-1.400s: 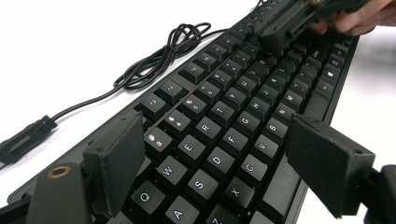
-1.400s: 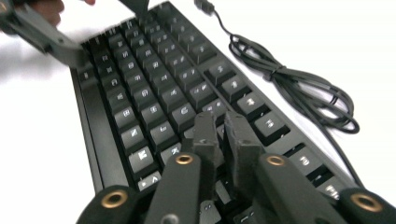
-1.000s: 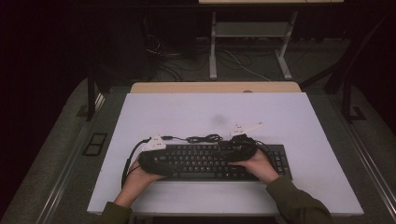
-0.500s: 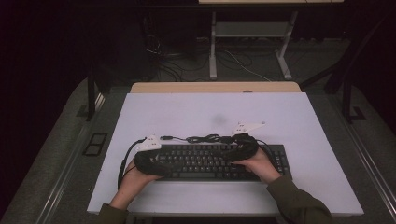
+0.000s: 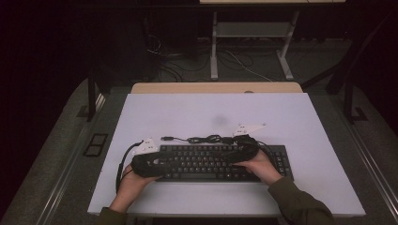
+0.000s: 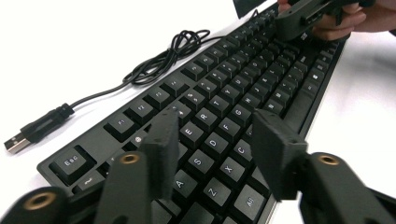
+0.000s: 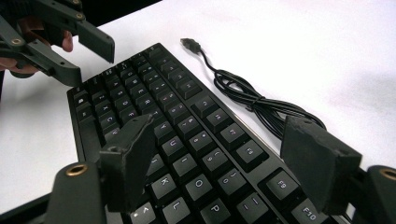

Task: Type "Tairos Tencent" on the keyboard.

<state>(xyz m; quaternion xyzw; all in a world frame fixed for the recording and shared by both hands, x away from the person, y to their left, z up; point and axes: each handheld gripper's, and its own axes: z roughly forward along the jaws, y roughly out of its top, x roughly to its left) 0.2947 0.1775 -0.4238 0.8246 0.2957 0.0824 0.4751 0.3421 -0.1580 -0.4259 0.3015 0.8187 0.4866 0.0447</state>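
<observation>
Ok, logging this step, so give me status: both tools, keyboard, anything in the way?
Left tool open over the keyboard, jaws just closing, nothing gripped. Right tool open above the keys. Coiled cable lies behind, clear.

Keyboard [image 5: 213,161] middle hidden under both hands (high view), forearms cut off at bottom edge
</observation>
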